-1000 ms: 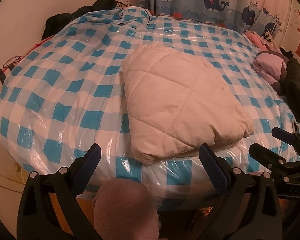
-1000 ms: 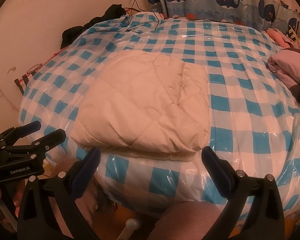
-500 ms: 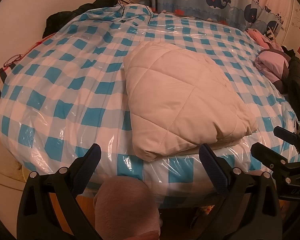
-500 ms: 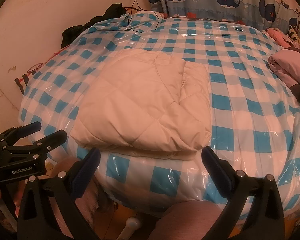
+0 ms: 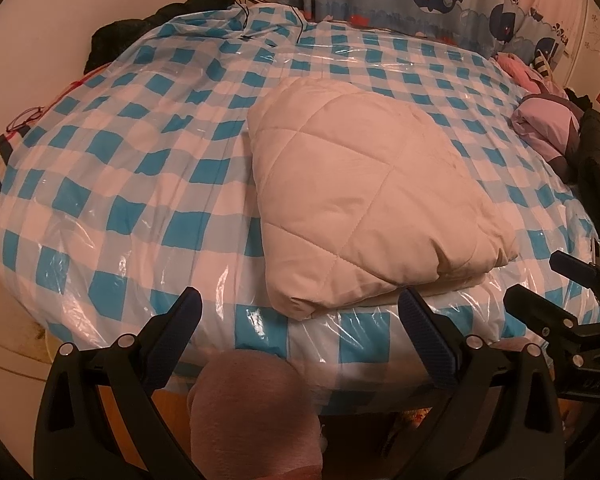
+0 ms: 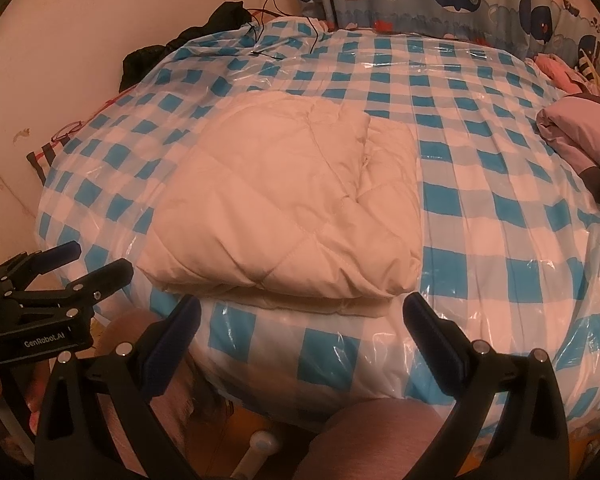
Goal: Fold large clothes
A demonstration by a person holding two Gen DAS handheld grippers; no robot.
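You're holding the left gripper [image 5: 298,316] and right gripper [image 6: 302,316] spread wide, gripping nothing. Folded cream quilted garment [image 5: 364,204] is lying on the blue-checked plastic cover [image 5: 112,184], just ahead of both.

A puffy cream quilted coat [image 6: 288,208] lay folded on the bed [image 6: 500,208], near the front edge. The bed had a blue and white checked cover under clear plastic. The right hand-held gripper [image 6: 300,320] was wide open just in front of the coat, not touching it. The left hand-held gripper [image 6: 76,264] was open at the left. A pink and grey garment [image 6: 572,136] sat at the far right.
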